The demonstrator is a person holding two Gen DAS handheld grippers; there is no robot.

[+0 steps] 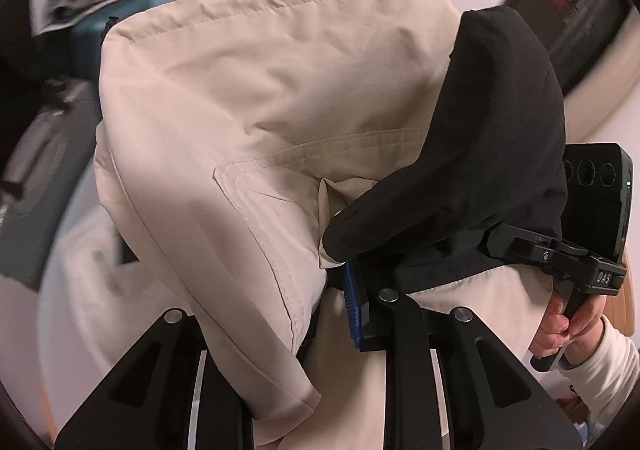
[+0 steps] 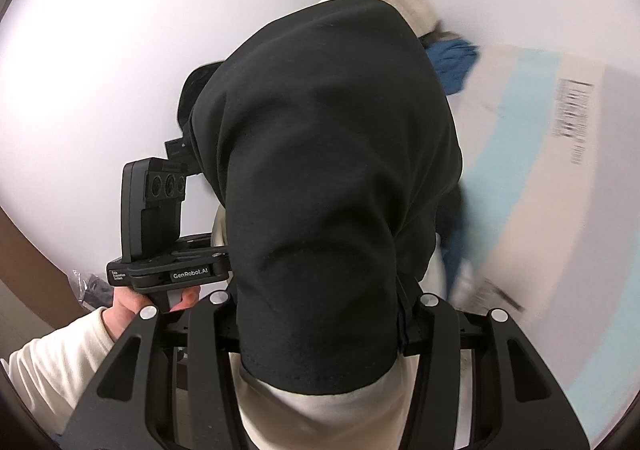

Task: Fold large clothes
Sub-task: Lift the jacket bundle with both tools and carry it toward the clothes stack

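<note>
A large beige jacket [image 1: 256, 98] with a black lining part [image 1: 500, 154] is lifted in the air and drapes over both grippers. My left gripper [image 1: 336, 314] is shut on the jacket; one blue-padded finger [image 1: 354, 306] shows, the other is hidden under beige cloth. In the right wrist view the black cloth [image 2: 328, 178] hangs over my right gripper [image 2: 320, 334] and hides its fingertips; beige cloth [image 2: 320, 418] shows beneath. The jaws stand close around the fabric. Each view shows the other gripper beside it, the right gripper [image 1: 576, 258] and the left gripper [image 2: 160, 234].
A blue suitcase [image 1: 132, 6] with patterned cloth on it stands at far left. A dark cabinet [image 1: 576, 10] is at top right. A cardboard box [image 2: 552, 154] with a label and blue cloth [image 2: 452, 62] lie to the right. The surroundings are blurred.
</note>
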